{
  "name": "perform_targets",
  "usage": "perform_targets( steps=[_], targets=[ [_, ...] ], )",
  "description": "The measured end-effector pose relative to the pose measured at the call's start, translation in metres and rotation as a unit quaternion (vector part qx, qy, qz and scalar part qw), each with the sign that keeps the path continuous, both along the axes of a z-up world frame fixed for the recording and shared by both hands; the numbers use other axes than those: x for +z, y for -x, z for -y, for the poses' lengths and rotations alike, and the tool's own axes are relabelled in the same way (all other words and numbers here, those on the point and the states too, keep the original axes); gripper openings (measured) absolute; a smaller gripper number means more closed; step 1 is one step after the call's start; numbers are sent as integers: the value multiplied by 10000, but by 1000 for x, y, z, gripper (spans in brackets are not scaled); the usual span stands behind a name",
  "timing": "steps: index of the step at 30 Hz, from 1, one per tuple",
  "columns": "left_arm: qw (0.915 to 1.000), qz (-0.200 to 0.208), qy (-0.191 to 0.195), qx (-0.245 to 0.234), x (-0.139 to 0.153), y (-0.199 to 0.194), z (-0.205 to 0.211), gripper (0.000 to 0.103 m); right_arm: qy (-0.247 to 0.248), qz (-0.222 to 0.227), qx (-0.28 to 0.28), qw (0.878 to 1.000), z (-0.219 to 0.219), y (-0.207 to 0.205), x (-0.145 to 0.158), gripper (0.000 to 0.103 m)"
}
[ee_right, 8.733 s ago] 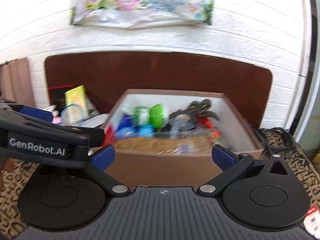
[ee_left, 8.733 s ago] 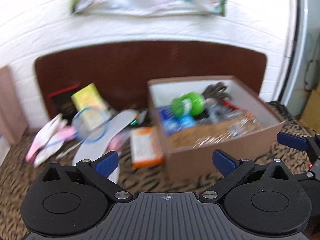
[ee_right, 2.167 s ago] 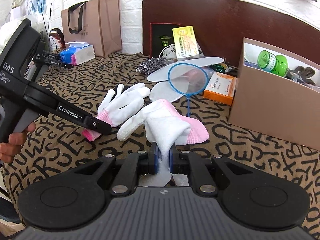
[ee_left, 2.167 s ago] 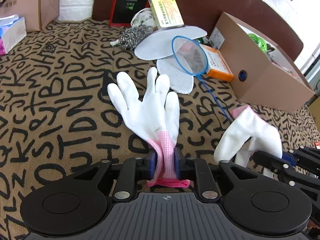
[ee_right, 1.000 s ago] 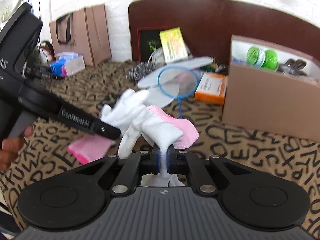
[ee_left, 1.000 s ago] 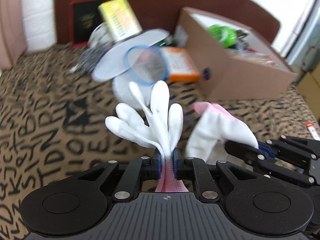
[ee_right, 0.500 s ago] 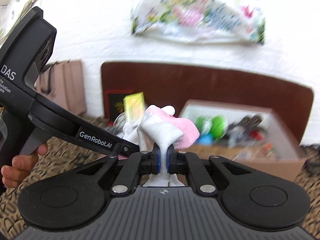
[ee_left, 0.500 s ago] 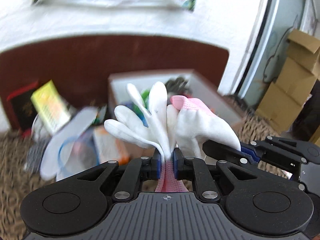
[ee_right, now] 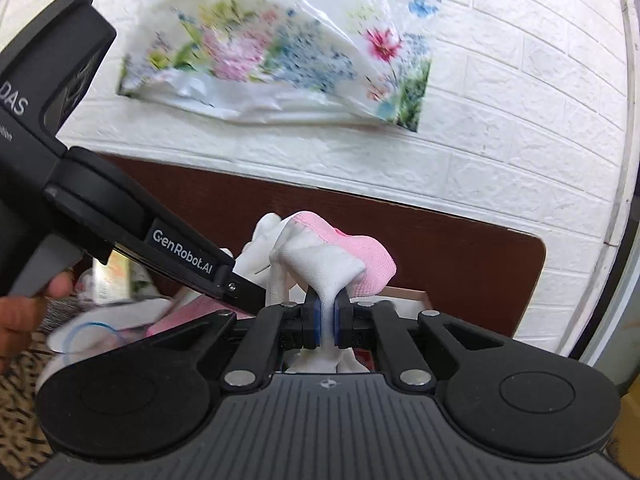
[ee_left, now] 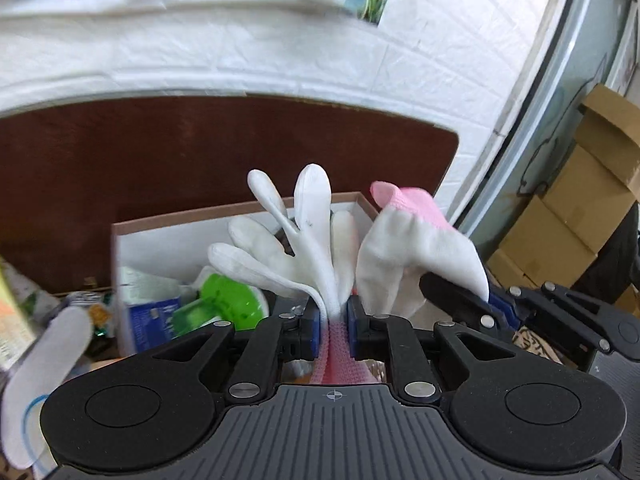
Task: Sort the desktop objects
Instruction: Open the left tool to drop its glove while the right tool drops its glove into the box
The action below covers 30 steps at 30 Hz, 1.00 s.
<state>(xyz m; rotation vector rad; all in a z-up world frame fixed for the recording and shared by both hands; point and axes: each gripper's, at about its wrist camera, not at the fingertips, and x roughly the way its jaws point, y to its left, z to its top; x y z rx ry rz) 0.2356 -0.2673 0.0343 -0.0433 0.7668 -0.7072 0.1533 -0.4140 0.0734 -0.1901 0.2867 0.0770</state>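
My left gripper [ee_left: 331, 330] is shut on the pink cuff of a white glove [ee_left: 296, 252], whose fingers stand up in front of the open cardboard box [ee_left: 160, 226]. My right gripper [ee_right: 326, 326] is shut on a second white glove with a pink cuff [ee_right: 332, 256], bunched above its jaws; this glove also shows in the left wrist view [ee_left: 416, 252]. Both gloves are held in the air just before the box. The right gripper's body [ee_left: 560, 316] lies to the right of the left one.
The box holds a green round object [ee_left: 224, 300] and a blue-and-white packet [ee_left: 154, 312]. A white insole [ee_left: 44, 364] and a blue hoop net [ee_right: 90, 332] lie left of the box. Dark headboard [ee_left: 200, 152], white brick wall and stacked cartons [ee_left: 576, 216] stand behind.
Both grippers have lifted the gloves off the patterned cloth, swung toward the box and moved closer to it. The views now tilt upward toward the wall.
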Motion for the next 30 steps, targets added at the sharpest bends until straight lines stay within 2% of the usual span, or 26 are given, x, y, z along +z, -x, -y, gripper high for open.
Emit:
perform_targets(
  steps=[5,9,11,13,14,15,17,18,19,20,21,22,27,30],
  targets=[
    [9998,-123,-122,105,-19,-32,27,18,-47,-209,3,9998,21,-35,-12,7],
    [9994,-158,-231,185,-35,-49,39,33,73,-404,-76,9991,27,-58,-26,7],
    [9992,-181,-276,227,-44,-55,42,34,117,-585,-200,9980,31,-71,-35,7],
    [9990,-166,-343,236,-51,-58,44,40,94,-717,-251,9971,34,-79,-43,8],
    [9990,-143,-368,227,-53,-58,44,50,74,-800,-253,9964,36,-83,-46,8],
    [9990,-118,-366,218,-54,-57,43,65,68,-889,-247,9957,37,-85,-50,9],
    [9994,-76,-285,176,-55,-55,40,82,129,-1054,-239,9941,37,-89,-57,14],
    [9996,-7,-226,169,-54,-51,38,85,191,-1109,-245,9933,36,-89,-59,29],
    [9996,64,-195,180,-53,-48,36,90,237,-1091,-260,9934,34,-88,-60,51],
    [9997,88,-170,150,-51,-46,34,99,314,-1052,-337,9934,33,-85,-61,60],
    [9998,100,-143,133,-50,-43,33,103,359,-982,-357,9939,32,-82,-61,78],
    [9998,129,-118,133,-48,-40,30,103,369,-904,-351,9946,31,-78,-61,91],
    [9996,239,-160,-12,-43,-21,23,103,312,-755,-285,9962,27,-56,-53,101],
    [9992,311,-242,-30,-39,-5,21,103,299,-785,-322,9959,21,-42,-48,103]
  ],
)
